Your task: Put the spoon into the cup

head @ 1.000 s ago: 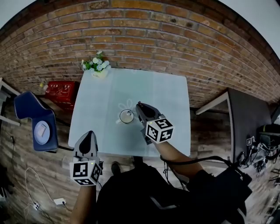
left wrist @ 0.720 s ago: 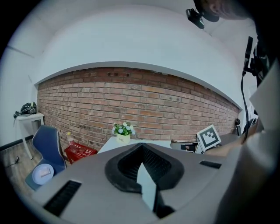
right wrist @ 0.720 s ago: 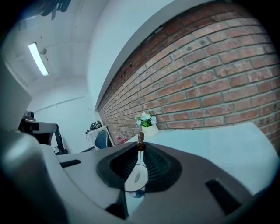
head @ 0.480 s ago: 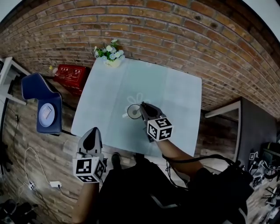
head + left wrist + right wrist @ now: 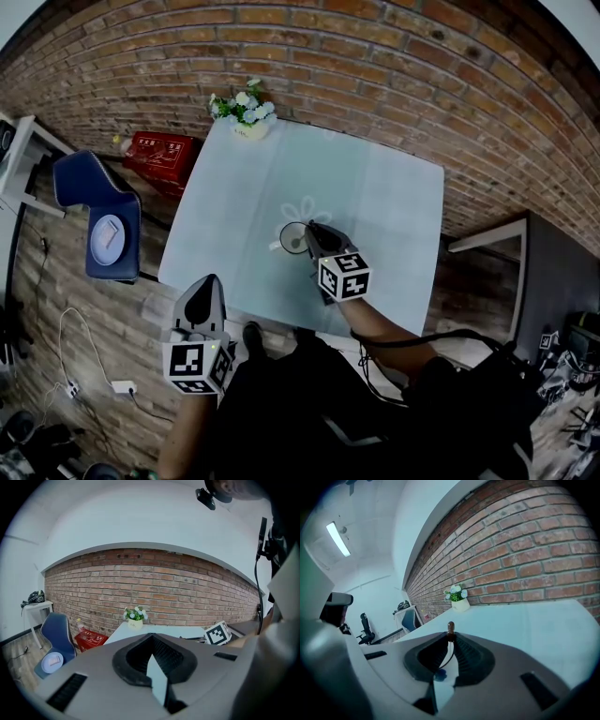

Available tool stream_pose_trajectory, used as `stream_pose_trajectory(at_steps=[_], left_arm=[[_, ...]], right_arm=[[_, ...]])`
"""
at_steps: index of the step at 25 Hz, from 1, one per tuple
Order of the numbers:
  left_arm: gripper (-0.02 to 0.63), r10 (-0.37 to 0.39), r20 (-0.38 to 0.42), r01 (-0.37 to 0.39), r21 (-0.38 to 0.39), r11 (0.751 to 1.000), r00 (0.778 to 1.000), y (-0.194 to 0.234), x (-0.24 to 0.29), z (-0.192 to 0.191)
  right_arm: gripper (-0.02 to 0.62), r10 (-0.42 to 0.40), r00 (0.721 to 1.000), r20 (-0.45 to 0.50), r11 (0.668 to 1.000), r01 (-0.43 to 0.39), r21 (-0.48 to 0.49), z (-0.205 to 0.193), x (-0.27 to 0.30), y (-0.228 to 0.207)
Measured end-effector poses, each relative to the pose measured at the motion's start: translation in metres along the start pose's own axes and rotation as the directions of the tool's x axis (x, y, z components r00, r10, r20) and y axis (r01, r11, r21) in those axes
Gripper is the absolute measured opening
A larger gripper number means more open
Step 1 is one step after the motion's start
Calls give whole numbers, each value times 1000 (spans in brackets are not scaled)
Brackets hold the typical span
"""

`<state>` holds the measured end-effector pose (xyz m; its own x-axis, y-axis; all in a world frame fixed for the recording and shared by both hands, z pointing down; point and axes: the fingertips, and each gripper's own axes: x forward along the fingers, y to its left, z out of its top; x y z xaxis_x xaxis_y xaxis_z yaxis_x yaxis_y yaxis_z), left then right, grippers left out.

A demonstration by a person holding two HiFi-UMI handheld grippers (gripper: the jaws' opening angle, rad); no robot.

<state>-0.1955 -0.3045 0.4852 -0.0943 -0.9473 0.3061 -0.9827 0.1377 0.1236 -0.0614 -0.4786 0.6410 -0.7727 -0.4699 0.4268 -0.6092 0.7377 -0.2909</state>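
Note:
A white cup [image 5: 292,238] stands near the middle of the pale table [image 5: 375,197], its handle turned to the left. My right gripper [image 5: 309,229] hovers at the cup's right rim, shut on the spoon. In the right gripper view the spoon [image 5: 450,627] shows as a thin shaft with a brown end that pokes up from between the jaws of the right gripper [image 5: 450,637]; the cup is hidden below them. My left gripper [image 5: 205,283] hangs off the table's front left edge. In its own view the left gripper [image 5: 151,635] holds nothing, and its jaws meet at the tip.
A pot of white flowers [image 5: 246,117] stands at the table's far edge by the brick wall. Left of the table are a red crate [image 5: 155,155] and a blue chair [image 5: 98,220]. A dark table [image 5: 553,272] stands at the right.
My right gripper has sunk with the spoon and come closer to the cup's right rim. The left gripper has stayed at the table's front left edge.

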Motion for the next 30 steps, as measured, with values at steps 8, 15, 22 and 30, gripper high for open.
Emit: stream_pose_trajectory(at_steps=[8,15,22,30], left_arm=[[9,-1,-4,1,-3,1000,1000,7,-2,0],[9,-34,4,34,-7,999,999,8,-1,2],[9,-87,7,87,5,996,996,9,1,3],[9,-164,30,163,28,986,986,2,18,15]], right_arm=[[49,-32,999,-14,999,32,9,-7,2,-3],[82,-51,998,-41,999,51,-18,-12,3,-4],[129,-98,995,-19,995,98,-15,-1,-7,-5],[129,-168,982,85,985,171,-33,45,-45,-3]])
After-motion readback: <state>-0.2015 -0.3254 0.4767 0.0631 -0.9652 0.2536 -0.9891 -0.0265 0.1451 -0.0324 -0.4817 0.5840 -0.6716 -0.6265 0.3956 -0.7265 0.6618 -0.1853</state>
